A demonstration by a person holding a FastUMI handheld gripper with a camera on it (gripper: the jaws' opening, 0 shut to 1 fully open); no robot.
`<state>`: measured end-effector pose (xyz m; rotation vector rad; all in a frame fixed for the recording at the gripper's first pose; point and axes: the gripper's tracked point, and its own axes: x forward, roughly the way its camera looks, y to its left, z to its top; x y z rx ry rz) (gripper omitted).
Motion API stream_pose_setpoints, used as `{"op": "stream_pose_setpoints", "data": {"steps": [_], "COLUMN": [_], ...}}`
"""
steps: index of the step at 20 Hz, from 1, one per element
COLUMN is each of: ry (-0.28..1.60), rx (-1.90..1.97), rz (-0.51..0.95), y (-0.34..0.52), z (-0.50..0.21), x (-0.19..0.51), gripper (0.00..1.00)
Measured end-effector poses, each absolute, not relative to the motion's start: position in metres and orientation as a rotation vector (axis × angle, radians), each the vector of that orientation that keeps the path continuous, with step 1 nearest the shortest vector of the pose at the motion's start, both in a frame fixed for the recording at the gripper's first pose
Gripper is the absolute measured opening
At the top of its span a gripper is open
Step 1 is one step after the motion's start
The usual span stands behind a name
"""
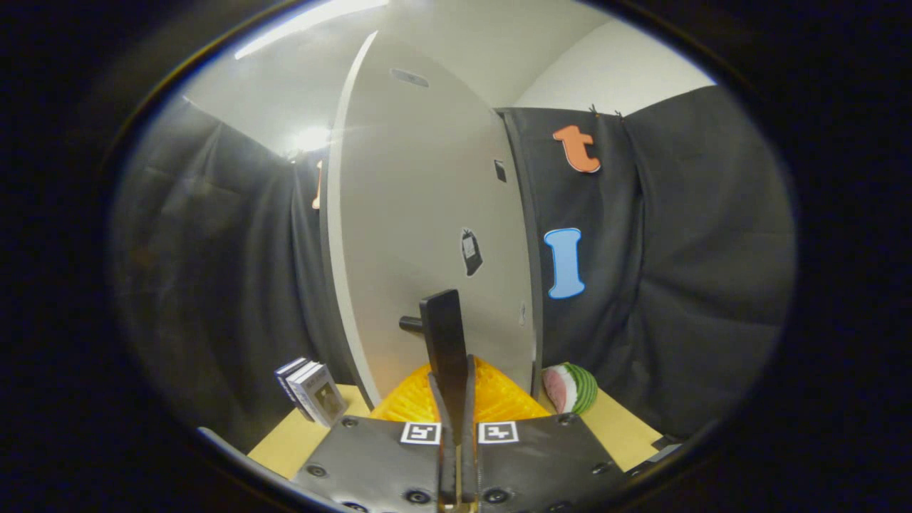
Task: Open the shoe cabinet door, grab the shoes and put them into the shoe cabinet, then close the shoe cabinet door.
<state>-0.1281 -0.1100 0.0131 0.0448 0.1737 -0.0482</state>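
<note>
The pale cabinet door stands upright just ahead of me, seen at an angle. Its black bar handle sticks out from the door on a short post and runs down between my fingers. My gripper is shut on the lower part of that handle, both fingers pressing its sides. Right behind the fingers, at the foot of the door, lies an orange-yellow meshed object; I cannot tell whether it is a shoe.
A watermelon-slice toy lies on the wooden tabletop right of the door. Small grey boxes stand upright left of the door. Black cloth walls close in the booth on both sides.
</note>
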Motion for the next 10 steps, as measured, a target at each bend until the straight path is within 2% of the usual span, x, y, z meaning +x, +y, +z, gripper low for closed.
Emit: {"op": "stream_pose_setpoints", "data": {"steps": [10], "ry": [0.187], "rx": [0.037], "rz": [-0.022], "y": [-0.214], "z": [0.025], "x": [-0.157], "gripper": [0.03]}}
